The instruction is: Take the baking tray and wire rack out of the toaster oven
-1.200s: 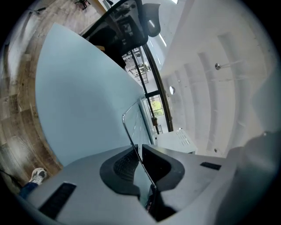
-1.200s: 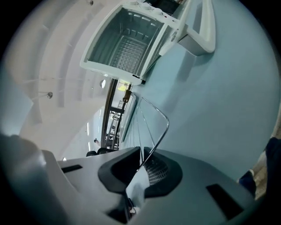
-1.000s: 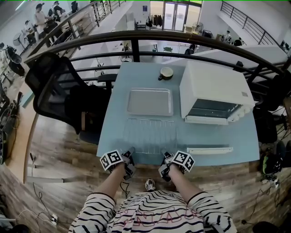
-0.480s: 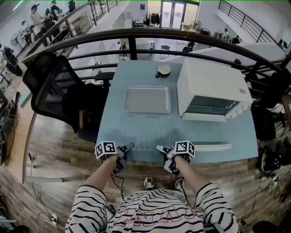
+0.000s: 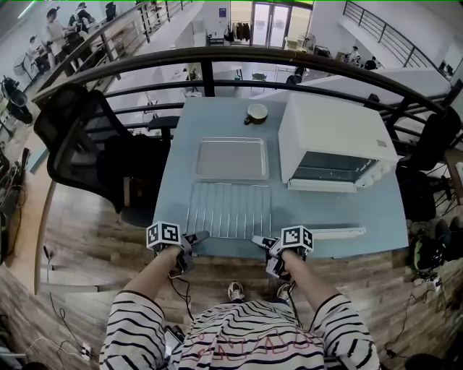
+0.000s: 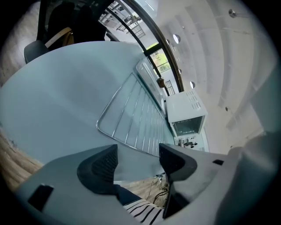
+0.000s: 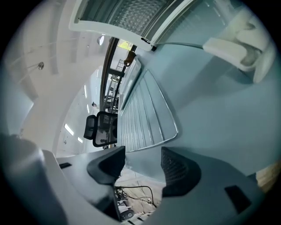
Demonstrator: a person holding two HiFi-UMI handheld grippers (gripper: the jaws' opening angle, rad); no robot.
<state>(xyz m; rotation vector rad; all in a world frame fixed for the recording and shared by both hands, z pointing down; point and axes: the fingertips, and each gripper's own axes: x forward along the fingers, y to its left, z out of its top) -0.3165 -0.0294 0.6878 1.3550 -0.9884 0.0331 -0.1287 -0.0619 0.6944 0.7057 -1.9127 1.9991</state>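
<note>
The table is seen steeply from above in the head view, pretty far off. Both gripper views are taken low from its near edge, tilted sideways; the wire rack is shared by all three.

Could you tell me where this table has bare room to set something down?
Bare: the corner left of the cup, and the strip between toaster oven and white bar. Crowded: the middle, baking tray and wire rack.

floor: wood planks lying under pale blue table | black mesh chair: standing just left of it | dark railing: curving behind | glass doors: letting daylight in
</note>
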